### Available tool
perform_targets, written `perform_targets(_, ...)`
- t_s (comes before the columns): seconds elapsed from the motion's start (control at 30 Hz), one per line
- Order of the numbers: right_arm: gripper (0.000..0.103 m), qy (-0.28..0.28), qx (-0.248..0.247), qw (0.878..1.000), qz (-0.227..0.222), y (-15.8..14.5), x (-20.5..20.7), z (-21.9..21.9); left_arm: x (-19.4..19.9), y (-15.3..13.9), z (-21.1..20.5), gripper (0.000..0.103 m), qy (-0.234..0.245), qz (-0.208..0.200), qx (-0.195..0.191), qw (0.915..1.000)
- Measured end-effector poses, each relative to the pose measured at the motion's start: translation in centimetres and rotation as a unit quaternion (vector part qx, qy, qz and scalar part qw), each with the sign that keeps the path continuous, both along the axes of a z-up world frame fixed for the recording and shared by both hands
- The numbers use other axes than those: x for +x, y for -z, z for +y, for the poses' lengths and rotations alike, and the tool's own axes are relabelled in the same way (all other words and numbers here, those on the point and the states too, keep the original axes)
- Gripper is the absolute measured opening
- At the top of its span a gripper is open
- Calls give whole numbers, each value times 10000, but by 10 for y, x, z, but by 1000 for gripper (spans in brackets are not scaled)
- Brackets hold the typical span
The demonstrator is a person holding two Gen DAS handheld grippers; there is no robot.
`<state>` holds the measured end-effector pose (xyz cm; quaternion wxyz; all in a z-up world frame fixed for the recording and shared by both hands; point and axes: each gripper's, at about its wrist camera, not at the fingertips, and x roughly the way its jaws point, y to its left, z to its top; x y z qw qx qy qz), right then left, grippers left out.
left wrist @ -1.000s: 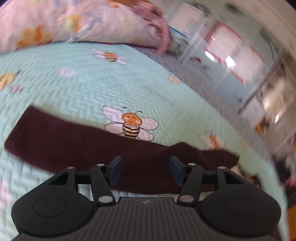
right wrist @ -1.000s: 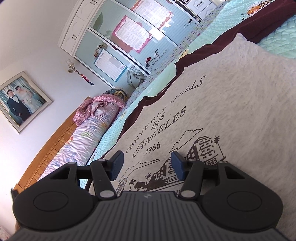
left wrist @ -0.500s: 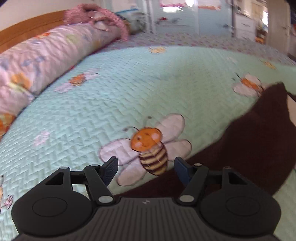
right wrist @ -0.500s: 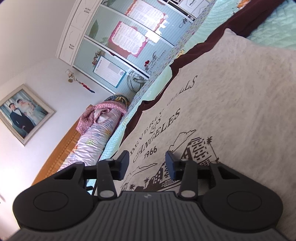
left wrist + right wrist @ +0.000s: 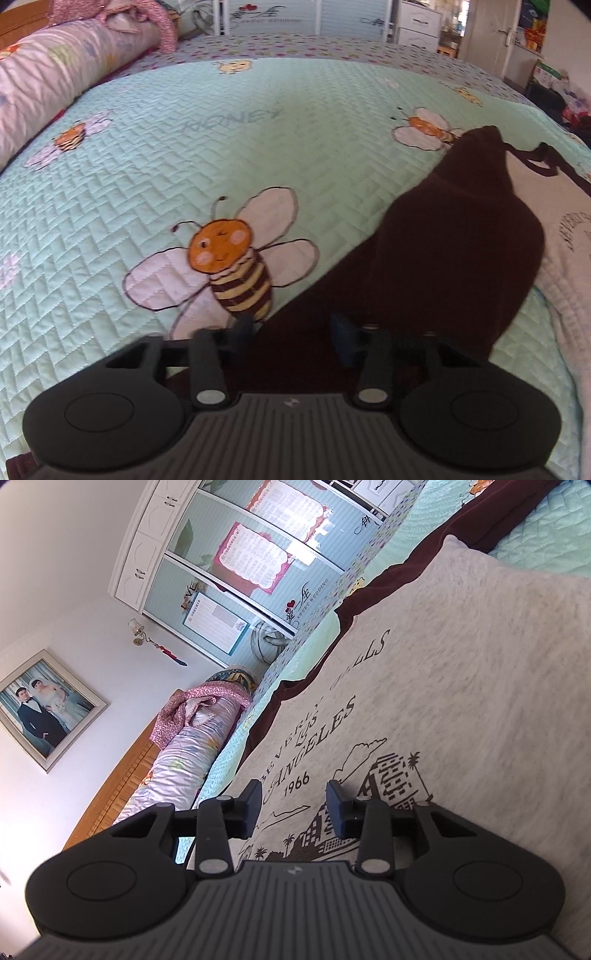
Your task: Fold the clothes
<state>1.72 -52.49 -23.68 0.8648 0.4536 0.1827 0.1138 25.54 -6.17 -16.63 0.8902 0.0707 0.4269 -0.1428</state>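
A grey sweatshirt (image 5: 480,686) with dark maroon sleeves lies spread flat on a bed, its chest print reading "Los Angeles 1966" above a line drawing of buildings and palms. One maroon sleeve (image 5: 443,258) stretches out across the bed's mint-green quilt (image 5: 184,155), next to a large cartoon bee (image 5: 229,266) stitched into the fabric.

The left tool (image 5: 291,328) points down at this sleeve. Its jaws have just been closing and now stand part open, with the sleeve's dark cloth lying between the blurred blue fingertips (image 5: 341,330); whether they already pinch the cloth cannot be told.

The right tool (image 5: 294,805) hovers low over the printed chest, close to the "1966". Its jaws have narrowed slightly, stand part open, and hold nothing.

Further out, a rolled floral duvet (image 5: 184,760) lies along a wooden headboard (image 5: 122,794). Beyond the bed stands a white wardrobe (image 5: 236,565) with pale blue glass doors, and a framed photograph (image 5: 44,705) hangs on the wall.
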Motion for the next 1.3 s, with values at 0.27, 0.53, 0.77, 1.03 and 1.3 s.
perform_targets(0.27,38,1,25,10000,-5,0,1,-1,-25,-25,-24,7,-441,-862,1273,9871)
perform_targets(0.53,38,-3,48,10000,-22,0,1,-1,-14,-13,-12,9,-1536,-1030,1927,9637)
perform_targets(0.77,38,-7,90,9999,-49,0,3,-1,-93,-79,-63,13,-508,-1265,-361,9900)
perform_targets(1.03,39,-16,168,9998,-96,0,3,-3,-114,-85,-164,46,507,-529,-1859,9798)
perform_targets(1.3,39,-21,170,9998,-111,0,4,-3,-72,-3,-144,10,-769,515,-1419,9855)
